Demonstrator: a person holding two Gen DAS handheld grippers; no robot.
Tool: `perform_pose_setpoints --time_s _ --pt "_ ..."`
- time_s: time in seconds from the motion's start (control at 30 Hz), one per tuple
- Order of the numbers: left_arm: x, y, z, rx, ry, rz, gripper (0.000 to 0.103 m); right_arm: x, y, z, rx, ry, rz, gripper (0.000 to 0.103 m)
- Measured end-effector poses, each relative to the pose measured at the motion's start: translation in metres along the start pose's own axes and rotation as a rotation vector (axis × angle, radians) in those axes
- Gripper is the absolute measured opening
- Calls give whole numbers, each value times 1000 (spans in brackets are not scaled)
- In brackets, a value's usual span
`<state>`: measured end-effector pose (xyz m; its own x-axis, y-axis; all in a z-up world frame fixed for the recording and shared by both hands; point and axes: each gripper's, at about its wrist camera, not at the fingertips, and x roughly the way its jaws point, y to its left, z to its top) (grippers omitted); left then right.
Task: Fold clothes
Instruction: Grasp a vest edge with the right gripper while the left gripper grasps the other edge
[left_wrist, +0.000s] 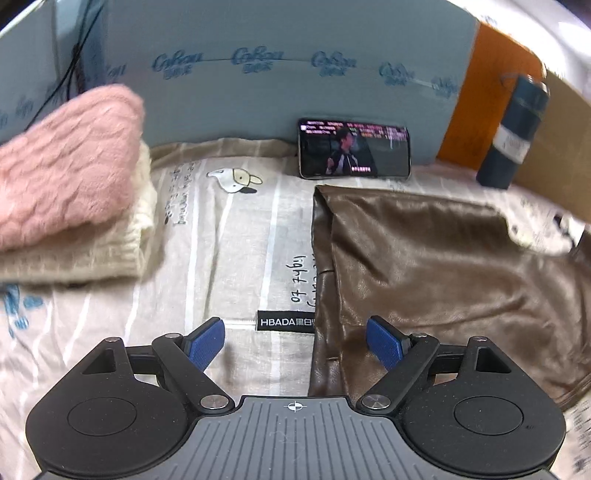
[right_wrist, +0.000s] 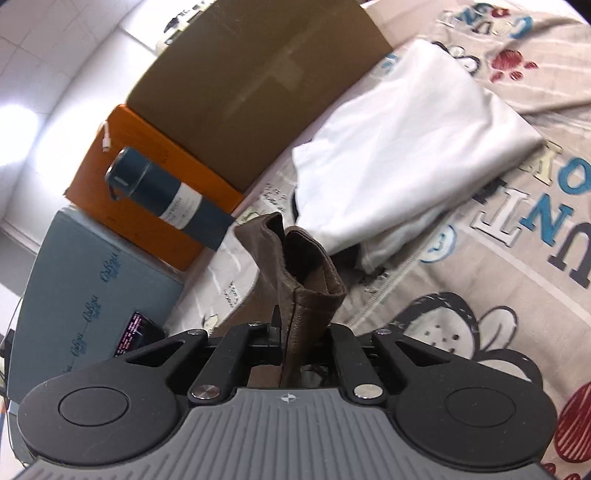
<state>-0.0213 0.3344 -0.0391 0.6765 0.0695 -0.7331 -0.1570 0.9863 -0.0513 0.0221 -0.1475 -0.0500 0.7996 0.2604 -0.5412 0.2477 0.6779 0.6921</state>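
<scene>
On bed, pink sweater (left_wrist: 70, 162) stacked folded; right gripper (right_wrist: 295, 332) pinched brown leather garment (right_wrist: 295, 266), left gripper (left_wrist: 295, 343) spread, empty; folding barely started.

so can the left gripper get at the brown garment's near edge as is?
Probably yes. The left gripper is open, the brown garment lies just ahead of it, its edge between the fingers, nothing in the way.

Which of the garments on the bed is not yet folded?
The brown leather-like garment; the pink, cream and white ones lie folded.
</scene>
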Motion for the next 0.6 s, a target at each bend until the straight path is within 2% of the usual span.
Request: perform_pose_setpoints --time_s 0.17,0.23,0.47,0.6 --pt "13 -17 19 124 -147 12 86 -5 14 -1 11 -28 55 10" --pt "27 -22 30 155 -178 31 86 -5 21 -2 19 -32 70 10" --pt "66 -33 49 229 -167 44 86 -15 61 -9 -5 -5 195 10" --pt "77 -30 49 213 -134 28 86 -12 89 -19 -21 44 286 10"
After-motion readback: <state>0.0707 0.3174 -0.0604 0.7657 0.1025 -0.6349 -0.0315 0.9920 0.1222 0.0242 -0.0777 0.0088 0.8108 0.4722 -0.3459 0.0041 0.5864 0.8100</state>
